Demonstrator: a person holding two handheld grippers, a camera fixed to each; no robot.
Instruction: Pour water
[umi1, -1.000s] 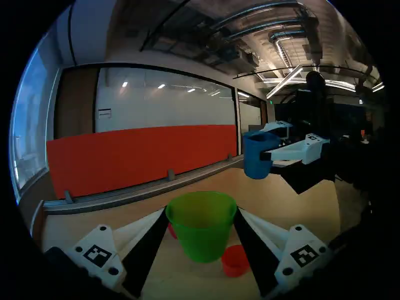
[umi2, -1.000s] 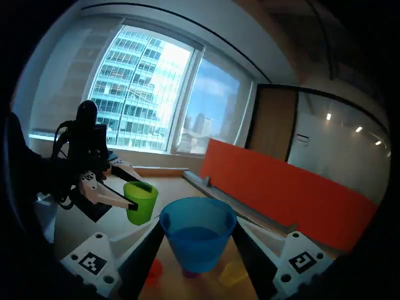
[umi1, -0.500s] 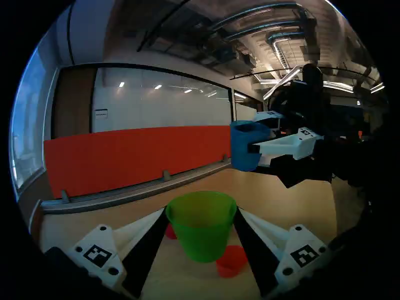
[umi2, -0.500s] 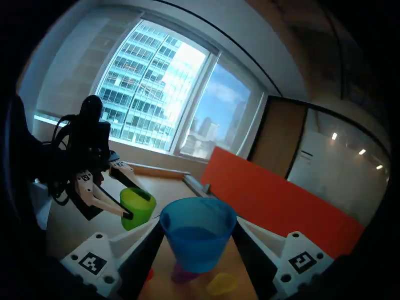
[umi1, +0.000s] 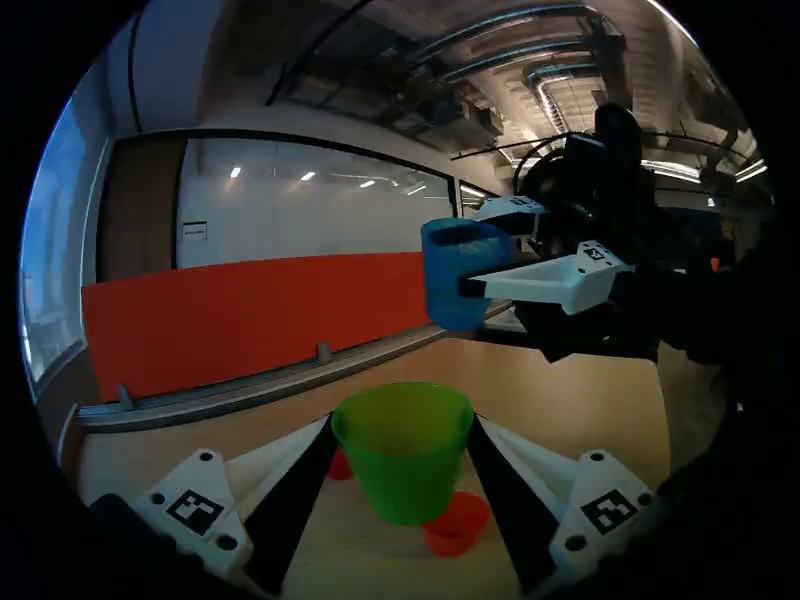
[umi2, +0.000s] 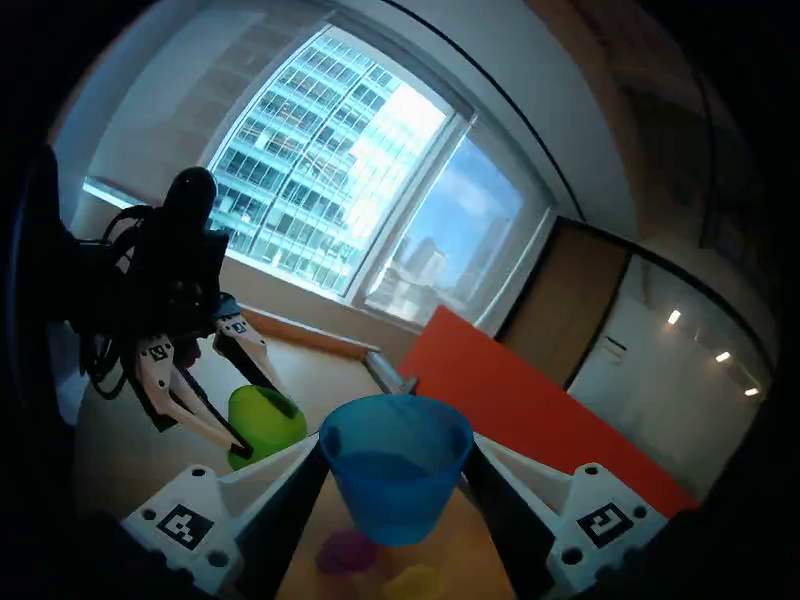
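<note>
**Two cups held aloft, blue above green**

Left gripper (umi1: 402, 440): both fingers press on the sides of the green cup (umi1: 402, 465), one on each side. The cup sits upright between them, mouth up. I cannot tell from here whether anything is inside it.

Right gripper (umi2: 396, 450): fingers clamped on the blue cup (umi2: 395, 480), one on each side. Water (umi2: 390, 464) shows inside as a darker blue level well below the rim.

Pose, from the left gripper view: the right gripper reaches in from the right of the green cup, fingers roughly level and pointing left. It holds the blue cup higher than the green cup and a little to its right. The two cups are apart, not touching. The blue cup's mouth faces up, perhaps leaning slightly.

Pose, from the right gripper view: the left gripper lies to the left of and lower than the blue cup, fingers angled downward onto the green cup. A dark rig with cables (umi2: 165, 270) sits behind those fingers, and the hand on it is too dark to make out.

Below the green cup lies the wooden table (umi1: 560, 385). A small red cup (umi1: 455, 522) stands just below and right of the green cup. A purple cup (umi2: 347, 550) and a yellow cup (umi2: 412, 580) sit on the table under the blue one.
</note>
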